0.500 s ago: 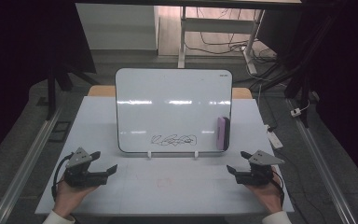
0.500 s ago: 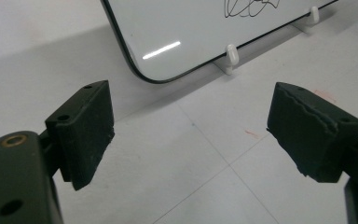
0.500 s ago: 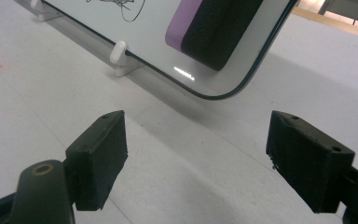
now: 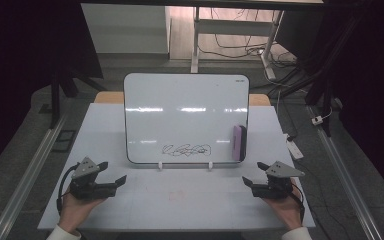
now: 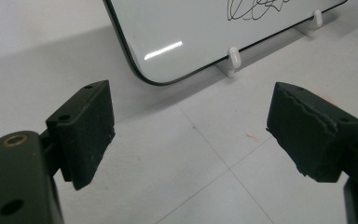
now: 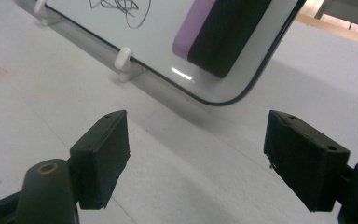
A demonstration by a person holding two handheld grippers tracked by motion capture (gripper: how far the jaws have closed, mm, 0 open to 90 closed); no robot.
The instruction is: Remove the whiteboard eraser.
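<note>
Eraser: clings to whiteboard beside scribble, handy for wiping.
Left claw: gaping, empty.
Right claw: gaping, empty.

The table carries one whiteboard, one purple eraser, one scribble, seemingly two white feet, and two grippers.

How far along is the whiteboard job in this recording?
Nothing looks done: the black scribble is on the whiteboard and the purple eraser sits on its face by the right edge. Nothing is in hand; the left hand-held gripper and right hand-held gripper are open over the table. Probably left: taking the eraser and wiping.
</note>
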